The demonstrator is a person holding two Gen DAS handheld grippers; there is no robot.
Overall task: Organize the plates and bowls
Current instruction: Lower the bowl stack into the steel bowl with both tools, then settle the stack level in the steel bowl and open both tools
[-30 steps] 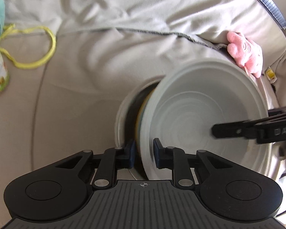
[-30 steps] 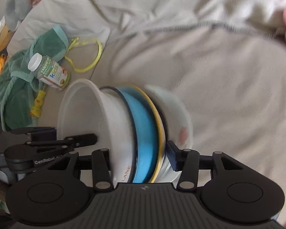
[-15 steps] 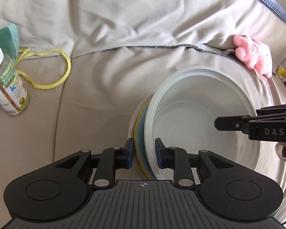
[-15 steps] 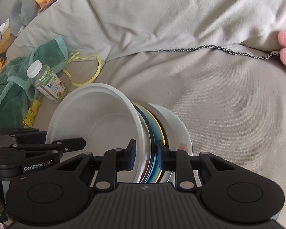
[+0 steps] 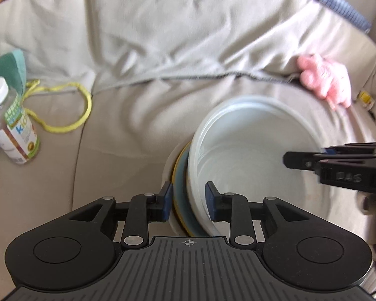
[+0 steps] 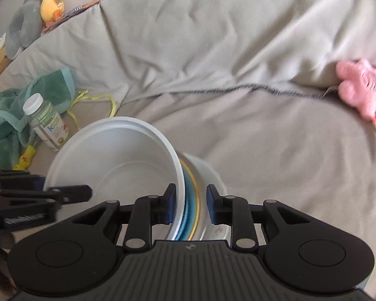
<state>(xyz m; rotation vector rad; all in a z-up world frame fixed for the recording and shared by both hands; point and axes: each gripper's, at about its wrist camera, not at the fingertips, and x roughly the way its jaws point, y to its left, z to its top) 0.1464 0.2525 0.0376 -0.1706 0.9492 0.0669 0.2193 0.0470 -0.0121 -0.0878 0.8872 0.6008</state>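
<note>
Stack: I see the dishes nested into one stack [image 6: 188, 193], tipped on its side just above the beige couch cushion [image 5: 127, 155], between my two claws.
White bowl: the white bowl [image 5: 250, 155] is the innermost dish. Its open mouth faces the left claw's camera.
Other dishes: behind the bowl I can make out a blue plate [image 6: 189, 200], a yellow-rimmed plate [image 6: 196, 195] and an outer white bowl [image 6: 210, 175] with a pinkish mark low on its side.
Left claw: my left claw [image 5: 188, 200] has just been opening. It stands narrow, with the stack's rim between the pads, one pad inside the white bowl and the other against the outer dishes.
Right claw: my right claw [image 6: 190, 205] has just been easing open a little. It too is narrow and grips the opposite rim, one pad inside the white bowl and one on the outer bowl.
Left of the stack: a white-capped bottle [image 5: 12, 128] lies beside a loop of yellow cord [image 5: 70, 123] and a green towel [image 6: 5, 115].
Right of the stack: a pink plush toy [image 5: 325, 82] sits at the cushion seam.
Far corner: I see a yellow duck toy [image 6: 50, 0].
</note>
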